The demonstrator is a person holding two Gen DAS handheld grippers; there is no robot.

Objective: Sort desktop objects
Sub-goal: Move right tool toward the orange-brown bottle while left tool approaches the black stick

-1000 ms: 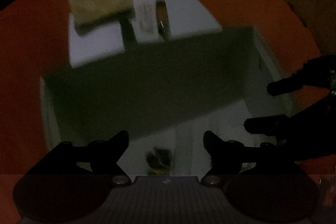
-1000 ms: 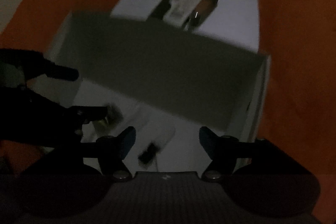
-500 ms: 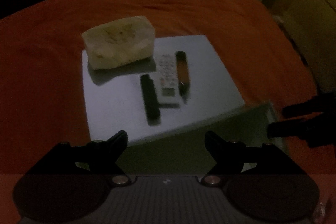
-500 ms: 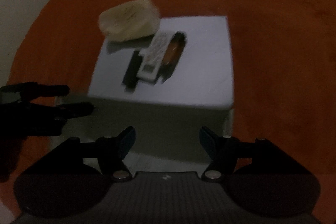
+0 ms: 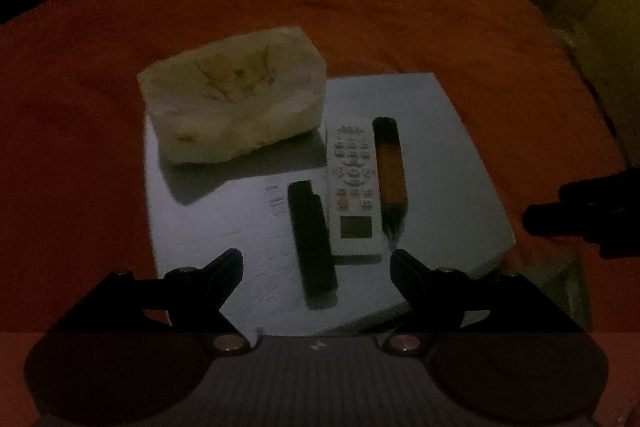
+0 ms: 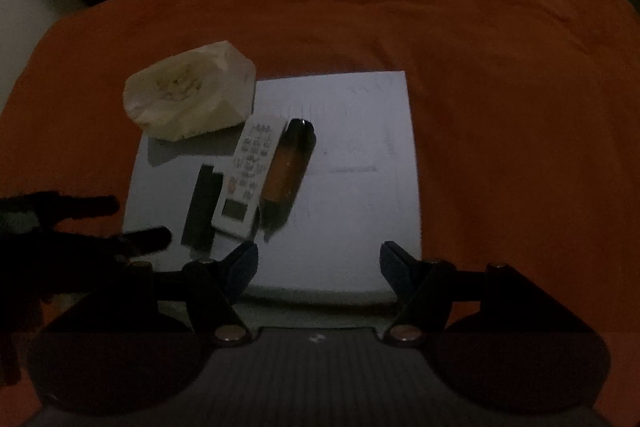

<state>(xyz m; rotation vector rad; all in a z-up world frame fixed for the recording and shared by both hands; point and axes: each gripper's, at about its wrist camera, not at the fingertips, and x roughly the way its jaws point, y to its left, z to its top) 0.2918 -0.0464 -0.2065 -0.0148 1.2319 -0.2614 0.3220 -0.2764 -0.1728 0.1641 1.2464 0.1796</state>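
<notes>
Clearly both the left gripper (image 5: 316,263) and the right gripper (image 6: 318,259) hover empty with jaws spread wide. On the flat white box lid (image 5: 448,131) lie a black rectangular bar (image 5: 312,239), a white button remote (image 5: 354,187) and an amber translucent tube (image 5: 390,167), packed side by side near a cream tissue pack (image 5: 236,95). Grabbing one risks nudging its neighbours; dim light hampers aim.

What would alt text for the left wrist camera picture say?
Dim view past the open, empty left gripper onto a white board on orange cloth, holding a cream tissue pack, black bar, white remote and amber tube.
</notes>
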